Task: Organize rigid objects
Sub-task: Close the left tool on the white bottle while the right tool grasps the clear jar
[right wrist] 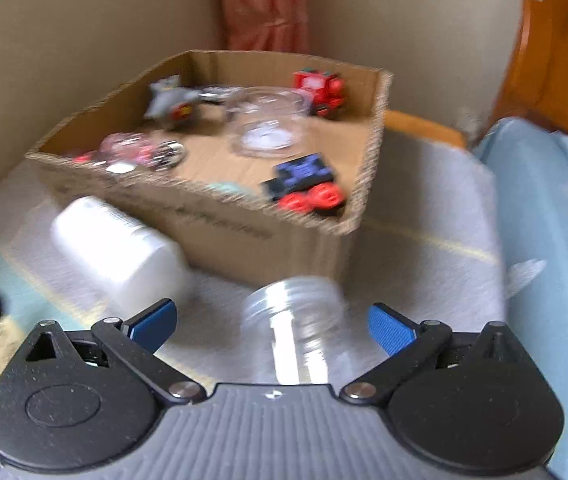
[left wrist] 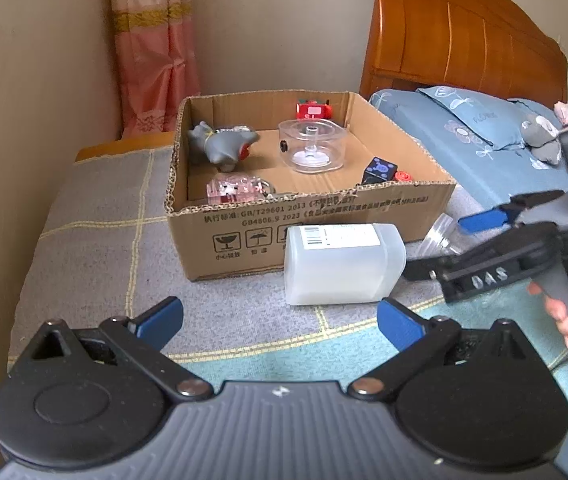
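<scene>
A cardboard box (left wrist: 380, 220) stands on the blanket and holds a grey toy animal (left wrist: 221, 144), a clear round container (left wrist: 311, 145), a red toy train (left wrist: 314, 110), a black and blue toy (left wrist: 380, 170) and a pink clear item (left wrist: 235, 190). A white plastic bottle (left wrist: 342, 264) lies on its side in front of the box. My left gripper (left wrist: 279, 320) is open just short of it. A clear jar (right wrist: 296, 332) lies on its side between the open jaws of my right gripper (right wrist: 271, 326), untouched. The right gripper (left wrist: 444, 246) also shows in the left wrist view.
The box (right wrist: 243, 228) sits on a grey checked blanket (left wrist: 95, 248) with a teal patch (left wrist: 284, 356). A blue pillow (left wrist: 480, 128), a wooden headboard (left wrist: 456, 36), a beige wall and a pink curtain (left wrist: 151, 48) surround it. A grey stuffed toy (left wrist: 544, 136) lies on the pillow.
</scene>
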Available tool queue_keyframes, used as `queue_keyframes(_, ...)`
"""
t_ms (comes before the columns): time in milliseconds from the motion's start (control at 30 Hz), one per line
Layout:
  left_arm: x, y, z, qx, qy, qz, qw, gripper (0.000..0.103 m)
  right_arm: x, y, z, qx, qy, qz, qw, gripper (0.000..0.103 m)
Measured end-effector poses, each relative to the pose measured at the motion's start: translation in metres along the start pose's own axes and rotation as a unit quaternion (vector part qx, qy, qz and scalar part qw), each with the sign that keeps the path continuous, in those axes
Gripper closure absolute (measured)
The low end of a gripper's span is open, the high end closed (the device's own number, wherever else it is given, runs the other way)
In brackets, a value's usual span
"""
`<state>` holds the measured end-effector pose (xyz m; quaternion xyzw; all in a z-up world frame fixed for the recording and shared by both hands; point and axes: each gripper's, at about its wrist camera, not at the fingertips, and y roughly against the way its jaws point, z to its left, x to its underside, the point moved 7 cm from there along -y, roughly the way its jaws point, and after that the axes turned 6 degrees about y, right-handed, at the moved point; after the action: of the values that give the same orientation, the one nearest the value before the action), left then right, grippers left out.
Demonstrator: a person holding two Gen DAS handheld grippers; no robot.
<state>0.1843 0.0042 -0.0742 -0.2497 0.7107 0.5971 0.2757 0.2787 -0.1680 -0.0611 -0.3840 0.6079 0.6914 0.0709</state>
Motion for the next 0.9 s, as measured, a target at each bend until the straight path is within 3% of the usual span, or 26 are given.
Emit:
queue_keyframes(233,0.002,-0.002,-0.001,0.001,-0.004,0.003,1.0,0.001,0.02,0.015,0.028,-0.046,0.004,0.004,0.999,0.0)
queue_keyframes(500,-0.001,-0.01,-0.01,0.008,-0.035,-0.001,0.9994,0.001,0.061,0.034,0.026,0.05,0.026,0.021,0.998,0.0)
queue_keyframes(767,0.0,-0.031,-0.03,0.017,-0.059,0.014,0.998,0.001,0.081,0.045,-0.019,0.102,-0.063,0.012,0.993,0.0)
queue_keyframes(900,-0.001,-0.043,-0.04,0.018,-0.06,0.022,0.9978,0.001,0.089,0.035,-0.027,0.094,-0.107,0.012,0.99,0.0)
